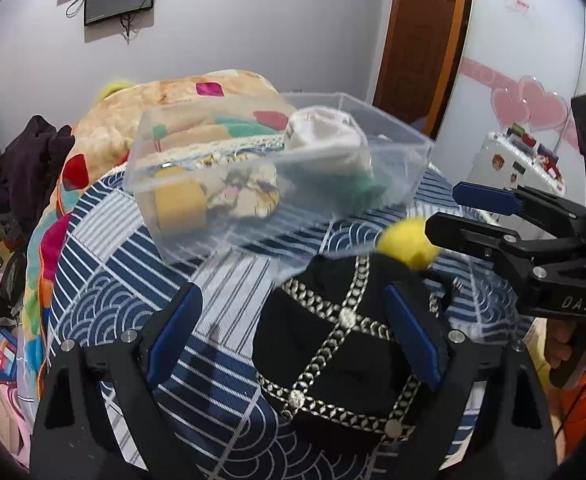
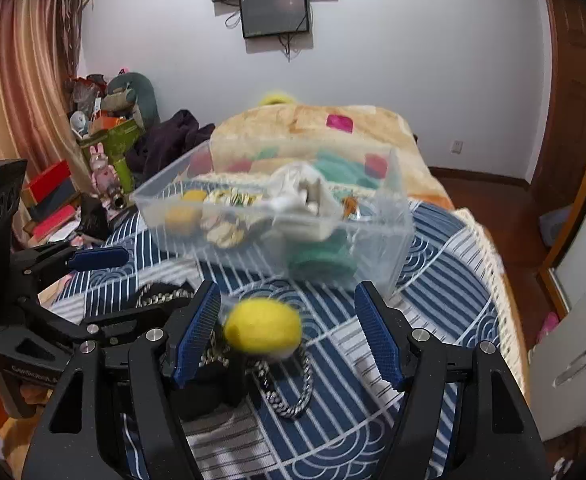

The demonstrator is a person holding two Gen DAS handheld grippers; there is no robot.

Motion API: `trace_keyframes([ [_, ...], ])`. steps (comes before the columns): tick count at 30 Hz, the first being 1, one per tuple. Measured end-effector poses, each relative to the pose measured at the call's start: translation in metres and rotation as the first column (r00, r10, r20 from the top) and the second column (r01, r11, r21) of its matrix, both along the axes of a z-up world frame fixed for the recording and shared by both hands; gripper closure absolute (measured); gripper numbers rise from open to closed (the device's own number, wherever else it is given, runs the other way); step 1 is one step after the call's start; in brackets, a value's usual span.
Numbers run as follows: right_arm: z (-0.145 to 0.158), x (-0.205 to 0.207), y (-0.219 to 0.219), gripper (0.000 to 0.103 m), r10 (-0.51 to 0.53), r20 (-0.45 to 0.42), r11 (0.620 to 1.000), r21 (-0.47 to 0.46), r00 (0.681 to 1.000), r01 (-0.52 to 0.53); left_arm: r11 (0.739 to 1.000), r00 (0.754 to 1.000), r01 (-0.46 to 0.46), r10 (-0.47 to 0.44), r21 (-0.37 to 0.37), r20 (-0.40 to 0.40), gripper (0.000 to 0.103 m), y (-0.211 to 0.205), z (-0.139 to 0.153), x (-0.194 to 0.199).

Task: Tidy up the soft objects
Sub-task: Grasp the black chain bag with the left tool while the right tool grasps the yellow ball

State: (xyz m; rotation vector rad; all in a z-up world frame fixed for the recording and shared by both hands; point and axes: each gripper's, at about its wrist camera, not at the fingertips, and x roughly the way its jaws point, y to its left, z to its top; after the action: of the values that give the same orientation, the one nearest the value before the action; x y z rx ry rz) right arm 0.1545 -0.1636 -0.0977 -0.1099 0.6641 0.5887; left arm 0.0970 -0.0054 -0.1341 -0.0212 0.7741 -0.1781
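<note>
A fuzzy yellow pom-pom ball (image 2: 263,329) sits between the right gripper's parted fingers, close to the left one, atop a black fabric piece with silver chain trim (image 1: 333,344), while beyond the fingertips a clear plastic bin (image 2: 397,248) holds bundled soft items.

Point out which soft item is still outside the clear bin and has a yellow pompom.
The black hat with silver chain trim and a yellow pompom, lying on the blue patterned bedspread. The other soft pieces already sit inside the clear bin.

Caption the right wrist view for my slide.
Open right gripper around a yellow pom-pom before the clear bin.
</note>
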Motion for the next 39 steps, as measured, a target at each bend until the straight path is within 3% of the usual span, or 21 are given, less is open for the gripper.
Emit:
trace_keyframes([
  [3,-0.011,0.001,0.0,0.037,0.009,-0.044,1.0,0.006,0.999,-0.009,1.0,1.0,-0.003,0.003,-0.02,-0.009,0.015,0.002,-0.008,-0.002],
  [7,-0.02,0.001,0.003,0.038,0.022,-0.076,1.0,0.004,0.997,-0.022,0.997,1.0,0.024,-0.025,-0.08,-0.013,0.041,0.004,-0.009,-0.005],
  [13,-0.022,0.001,0.003,0.063,0.043,-0.089,0.999,0.029,0.995,-0.041,0.995,0.999,0.044,-0.044,-0.085,-0.001,0.06,0.002,-0.006,-0.011],
  [19,-0.019,-0.003,0.0,0.066,0.037,-0.063,0.998,0.043,0.997,-0.034,0.996,0.999,0.048,-0.047,-0.069,0.017,0.076,0.001,0.0,-0.018],
  [39,0.019,-0.01,-0.026,0.066,-0.032,0.04,0.992,0.121,0.999,0.027,0.994,0.983,0.038,-0.019,-0.099,0.184,0.082,0.018,0.073,-0.019],
])
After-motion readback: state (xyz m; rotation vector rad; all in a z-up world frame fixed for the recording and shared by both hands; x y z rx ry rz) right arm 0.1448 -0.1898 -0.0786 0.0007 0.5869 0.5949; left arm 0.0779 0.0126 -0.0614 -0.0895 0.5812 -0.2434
